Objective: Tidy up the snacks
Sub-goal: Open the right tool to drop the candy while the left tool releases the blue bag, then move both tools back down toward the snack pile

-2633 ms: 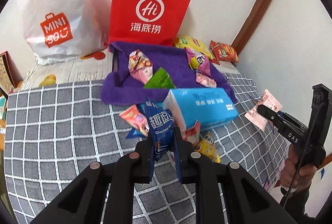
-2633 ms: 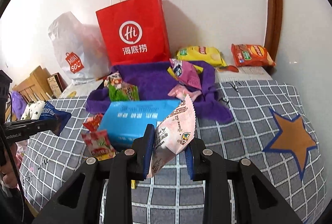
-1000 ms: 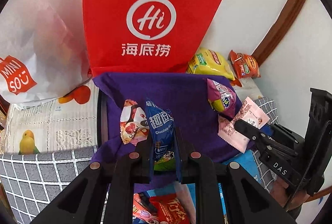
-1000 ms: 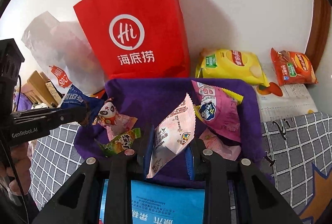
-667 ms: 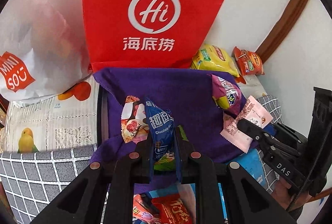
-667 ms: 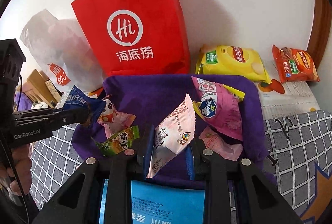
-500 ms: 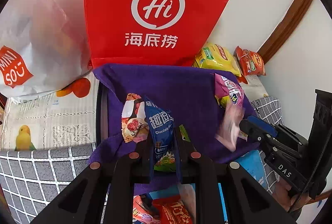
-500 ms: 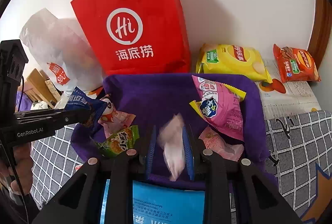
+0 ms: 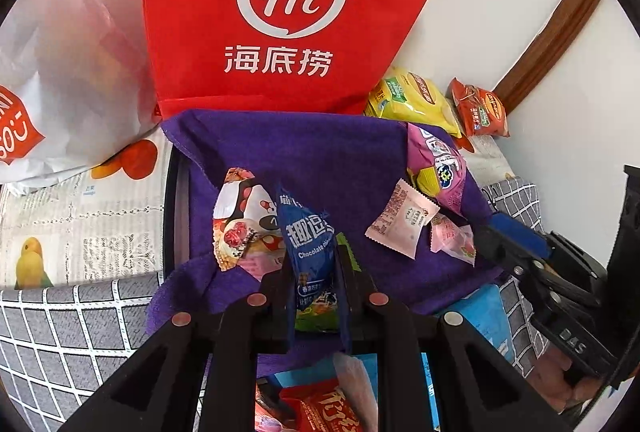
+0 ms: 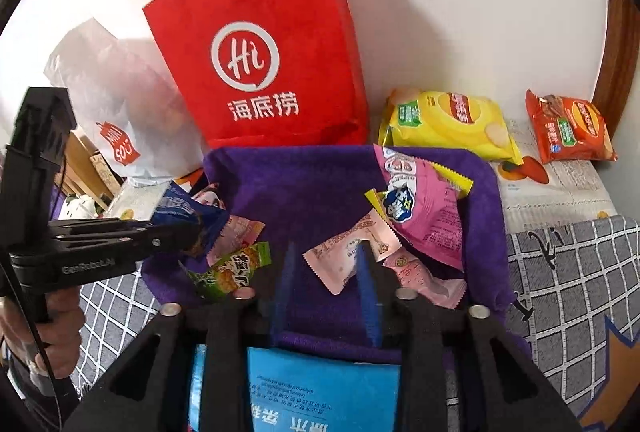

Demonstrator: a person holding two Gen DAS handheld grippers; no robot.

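Note:
My left gripper (image 9: 312, 256) is shut on a blue chocolate snack packet (image 9: 310, 248) and holds it above the near left part of the purple cloth (image 9: 304, 159). The same packet shows in the right wrist view (image 10: 188, 211). My right gripper (image 10: 326, 264) is open and empty above the cloth (image 10: 296, 191). A light pink packet (image 10: 344, 260) lies on the cloth just beyond its jaws; it also shows in the left wrist view (image 9: 400, 224). A large pink bag (image 10: 420, 207), a green packet (image 10: 232, 268) and a panda packet (image 9: 240, 216) also lie on the cloth.
A red paper bag (image 10: 260, 43) and a white plastic bag (image 10: 116, 103) stand against the wall behind the cloth. A yellow chip bag (image 10: 448, 123) and an orange bag (image 10: 568, 127) lie at the back right. A blue tissue box (image 10: 320, 392) and red snacks (image 9: 328, 408) lie near me.
My right gripper opened and let the light pink packet drop onto the purple cloth. Both grippers moved forward over the cloth earlier; the left still holds the blue packet.

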